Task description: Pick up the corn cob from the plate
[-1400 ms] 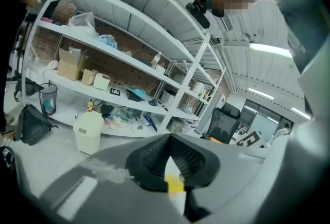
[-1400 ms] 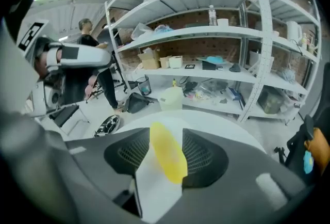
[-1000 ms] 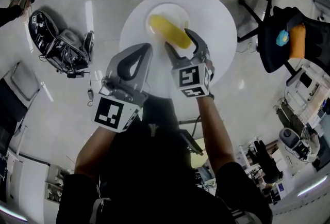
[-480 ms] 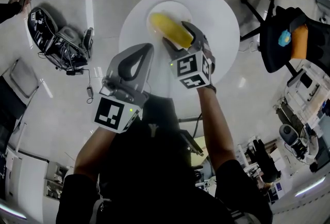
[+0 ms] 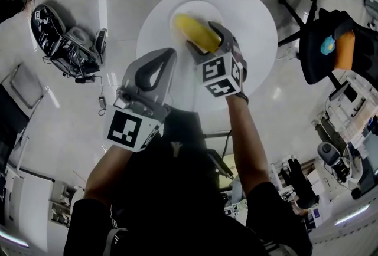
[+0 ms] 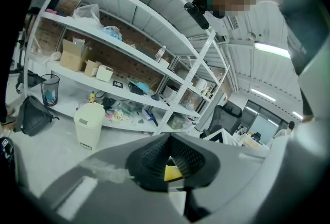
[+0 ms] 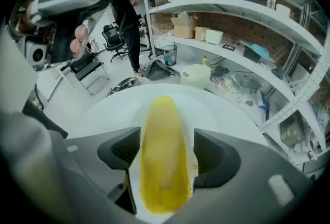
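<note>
I observed the corn cob [image 5: 196,29] lying on the white plate [image 5: 192,7]. The plate sat on the round white worktop [image 5: 251,19], toward its far side in the head view. The cob was yellow and lay lengthwise along the line of the right hand-held gripper [image 5: 205,36].

Right hand-held gripper: it pointed steeply down over the plate. Its 2 jaws stood wide apart, 1 on each side of the cob. In the right gripper view the cob ran up the middle between the 2 dark pads [image 7: 119,152]. A strip of white plate showed between the cob and the right-side pad. The left-side pad was just beside the cob, and I could not tell whether it touched. Neither pad pressed on the cob, so I recorded this hand-held gripper as open, with the cob between its jaws and not gripped.

Left hand-held gripper [image 5: 168,53]: it was held over the near part of the worktop, beside the right one and not touching the cob. Its jaws met at the tips and held nothing. Its own view faced a white shelving rack [image 6: 129,47] loaded with boxes [image 6: 72,58], with a white bin [image 6: 90,125] in front.

Surroundings: a black office chair [image 5: 328,42] stood to the right of the worktop. A bundle of equipment [image 5: 74,51] with cables lay on the floor [image 5: 77,107] to the left. In the right gripper view 1 person [image 7: 124,11] stood beyond the worktop.
</note>
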Tool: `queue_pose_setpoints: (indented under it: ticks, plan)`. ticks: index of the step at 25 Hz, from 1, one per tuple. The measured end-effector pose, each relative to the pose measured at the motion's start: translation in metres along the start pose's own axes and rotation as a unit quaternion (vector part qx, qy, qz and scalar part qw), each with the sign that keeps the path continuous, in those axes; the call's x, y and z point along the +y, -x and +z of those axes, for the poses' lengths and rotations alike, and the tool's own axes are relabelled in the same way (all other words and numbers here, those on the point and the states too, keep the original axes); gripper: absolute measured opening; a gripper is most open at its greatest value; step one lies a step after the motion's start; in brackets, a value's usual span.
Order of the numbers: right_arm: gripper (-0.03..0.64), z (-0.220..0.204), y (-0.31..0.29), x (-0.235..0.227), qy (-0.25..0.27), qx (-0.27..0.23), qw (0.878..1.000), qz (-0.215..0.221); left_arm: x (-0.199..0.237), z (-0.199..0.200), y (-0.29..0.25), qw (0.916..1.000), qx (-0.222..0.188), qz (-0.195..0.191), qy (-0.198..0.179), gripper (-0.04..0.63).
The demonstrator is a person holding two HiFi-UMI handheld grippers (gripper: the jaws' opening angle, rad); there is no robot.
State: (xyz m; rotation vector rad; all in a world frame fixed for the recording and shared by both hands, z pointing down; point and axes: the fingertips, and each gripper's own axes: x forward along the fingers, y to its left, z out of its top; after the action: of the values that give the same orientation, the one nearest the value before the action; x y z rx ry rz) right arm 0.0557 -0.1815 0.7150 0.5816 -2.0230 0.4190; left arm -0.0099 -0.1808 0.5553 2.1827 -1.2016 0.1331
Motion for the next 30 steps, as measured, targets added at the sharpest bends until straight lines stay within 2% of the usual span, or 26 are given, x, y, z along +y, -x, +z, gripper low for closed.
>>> queue_pose_setpoints:
  ticks: [8, 12, 20, 30]
  plan:
    - [0.313, -0.011, -0.007, -0.001, 0.012, 0.021, 1.0, 0.005, 0.0, -0.002, -0.002, 1.0, -0.003, 0.001, 0.004, 0.005]
    - [0.276, -0.013, -0.011, 0.002, 0.006, 0.025, 1.0, 0.009, 0.003, -0.004, 0.0, 0.9999, -0.004, 0.004, 0.012, 0.005]
    - [0.272, -0.013, -0.011, 0.001, -0.007, 0.023, 1.0, 0.018, 0.002, -0.004, -0.001, 0.9999, -0.008, 0.003, 0.01, 0.005]
    - [0.265, -0.014, -0.013, 0.0, -0.011, 0.025, 1.0, 0.007, 0.005, -0.008, 0.007, 0.9999, -0.007, 0.009, 0.011, 0.005]
